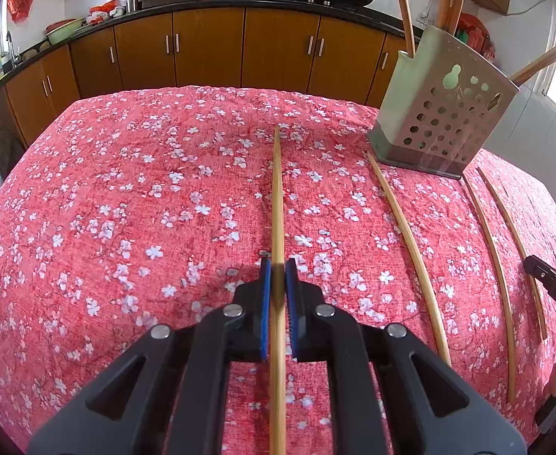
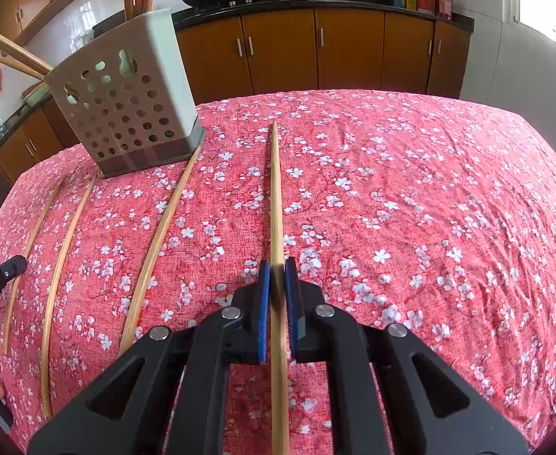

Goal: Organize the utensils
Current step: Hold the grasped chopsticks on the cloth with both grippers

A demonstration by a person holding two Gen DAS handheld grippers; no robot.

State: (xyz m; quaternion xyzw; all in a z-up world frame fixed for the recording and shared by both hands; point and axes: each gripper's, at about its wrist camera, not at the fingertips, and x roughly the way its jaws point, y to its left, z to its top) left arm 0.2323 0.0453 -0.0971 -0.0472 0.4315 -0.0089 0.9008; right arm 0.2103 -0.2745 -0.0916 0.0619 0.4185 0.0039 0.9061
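My left gripper (image 1: pixel 278 269) is clamped on a chopstick (image 1: pixel 277 197); the blue pads (image 1: pixel 265 303) press its sides near the thick end. The stick runs straight between the jaws along the gripper's line, its long axis pointing away from me across the red floral cloth (image 1: pixel 126 208), narrow tip toward the cabinets (image 1: pixel 206 49). It lies low over the cloth; I cannot tell whether the tip touches.

My right gripper (image 2: pixel 277 267) is likewise closed on a second chopstick (image 2: pixel 276 197), pads (image 2: pixel 264 303) tight on both sides. Same layout: stick centred in the jaws, long axis straight ahead, tip pointing away from me.

Between my two hands, three more chopsticks (image 1: pixel 410 250) lie flat on the cloth, roughly parallel to the held ones. The nearest ends just beside the base of the holder (image 1: pixel 445 113).

The perforated holder stands upright on the cloth, ahead and between the grippers, with several chopsticks (image 1: pixel 403 7) already standing in it.
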